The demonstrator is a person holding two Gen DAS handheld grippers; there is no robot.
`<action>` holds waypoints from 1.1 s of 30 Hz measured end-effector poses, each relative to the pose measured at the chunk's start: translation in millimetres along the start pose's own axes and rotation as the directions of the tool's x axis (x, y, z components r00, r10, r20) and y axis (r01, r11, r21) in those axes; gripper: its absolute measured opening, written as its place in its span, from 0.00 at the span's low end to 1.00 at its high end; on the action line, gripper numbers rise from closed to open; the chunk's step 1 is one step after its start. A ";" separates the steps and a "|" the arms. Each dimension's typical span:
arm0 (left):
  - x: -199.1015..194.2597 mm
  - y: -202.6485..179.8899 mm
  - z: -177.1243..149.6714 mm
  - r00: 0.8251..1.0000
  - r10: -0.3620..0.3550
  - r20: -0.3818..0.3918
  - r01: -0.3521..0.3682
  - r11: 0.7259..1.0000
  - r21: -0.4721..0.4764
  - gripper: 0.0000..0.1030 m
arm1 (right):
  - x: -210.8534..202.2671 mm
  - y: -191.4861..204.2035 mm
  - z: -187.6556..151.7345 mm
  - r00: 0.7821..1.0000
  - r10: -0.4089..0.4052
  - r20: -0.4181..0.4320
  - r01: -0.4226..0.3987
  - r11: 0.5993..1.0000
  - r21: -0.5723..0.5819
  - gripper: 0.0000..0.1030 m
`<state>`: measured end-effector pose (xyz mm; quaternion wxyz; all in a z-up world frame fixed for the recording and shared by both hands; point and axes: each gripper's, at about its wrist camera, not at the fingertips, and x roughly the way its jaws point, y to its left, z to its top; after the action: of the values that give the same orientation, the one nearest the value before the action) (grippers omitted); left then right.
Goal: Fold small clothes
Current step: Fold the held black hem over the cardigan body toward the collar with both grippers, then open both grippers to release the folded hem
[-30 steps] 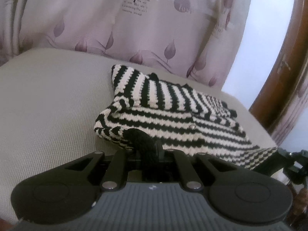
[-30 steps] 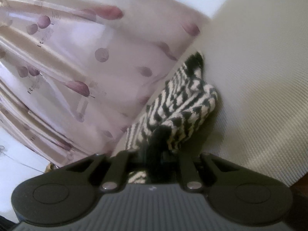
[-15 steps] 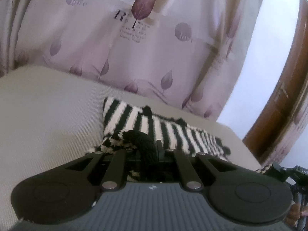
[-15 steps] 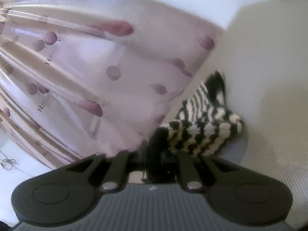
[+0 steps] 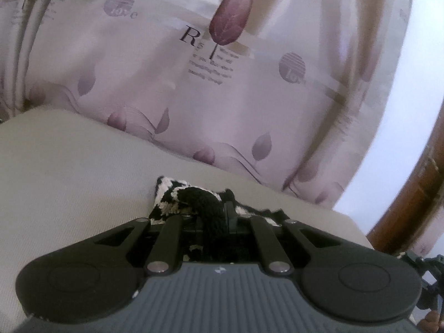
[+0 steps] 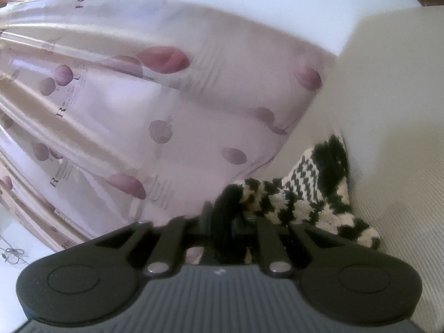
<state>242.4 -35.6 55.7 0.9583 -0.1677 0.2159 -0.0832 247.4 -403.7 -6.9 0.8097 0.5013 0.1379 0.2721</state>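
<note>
A small black-and-white striped knit garment [image 5: 169, 202] lies on a beige cushioned surface [image 5: 69, 172]. My left gripper [image 5: 212, 216] is shut on its black knit edge, and most of the garment is hidden behind the gripper body. In the right wrist view the same garment [image 6: 308, 194] hangs bunched from my right gripper [image 6: 224, 216], which is shut on another black edge of it. The garment's far part rests against the beige surface [image 6: 394, 144].
A pale pink curtain [image 5: 194, 83] with purple leaf prints hangs close behind the surface and fills the left of the right wrist view [image 6: 125, 125]. A brown wooden frame [image 5: 416, 194] stands at the right. The other gripper's black tip [image 5: 427, 266] shows at the right edge.
Both grippers have moved forward toward the curtain with the garment's edge held. The flat striped body that lay spread before the left gripper has dropped mostly out of sight beneath it.
</note>
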 end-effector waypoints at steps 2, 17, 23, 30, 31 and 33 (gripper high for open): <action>8.9 2.2 6.2 1.000 0.012 0.009 -0.012 1.000 -0.010 0.09 | 7.2 -3.4 5.5 1.000 -0.014 0.005 0.014 1.000 0.003 0.12; 83.5 8.0 24.3 0.994 0.107 0.021 -0.107 0.994 -0.011 0.11 | 65.3 -30.4 34.7 0.995 -0.099 0.020 0.097 0.993 0.063 0.12; 108.7 12.4 22.3 0.990 0.138 0.009 -0.138 0.990 0.012 0.13 | 85.2 -46.9 40.2 0.989 -0.146 0.010 0.145 0.986 0.086 0.12; 132.7 25.6 13.9 0.986 0.165 -0.027 -0.165 0.986 0.006 0.20 | 104.6 -72.6 40.7 0.985 -0.175 -0.007 0.174 0.973 0.150 0.12; 135.9 28.3 13.0 0.985 0.170 -0.033 -0.170 0.985 0.003 0.22 | 106.3 -76.1 40.3 0.984 -0.179 -0.008 0.178 0.971 0.160 0.12; 141.2 33.8 12.5 0.986 0.159 -0.041 -0.160 0.987 -0.011 0.23 | 108.0 -83.0 38.8 0.981 -0.193 -0.003 0.191 0.965 0.180 0.14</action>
<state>376.9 -33.4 -0.2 0.9561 -0.1552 0.2485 -0.0082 379.6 -398.8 -57.3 0.7847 0.5586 0.2037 0.1751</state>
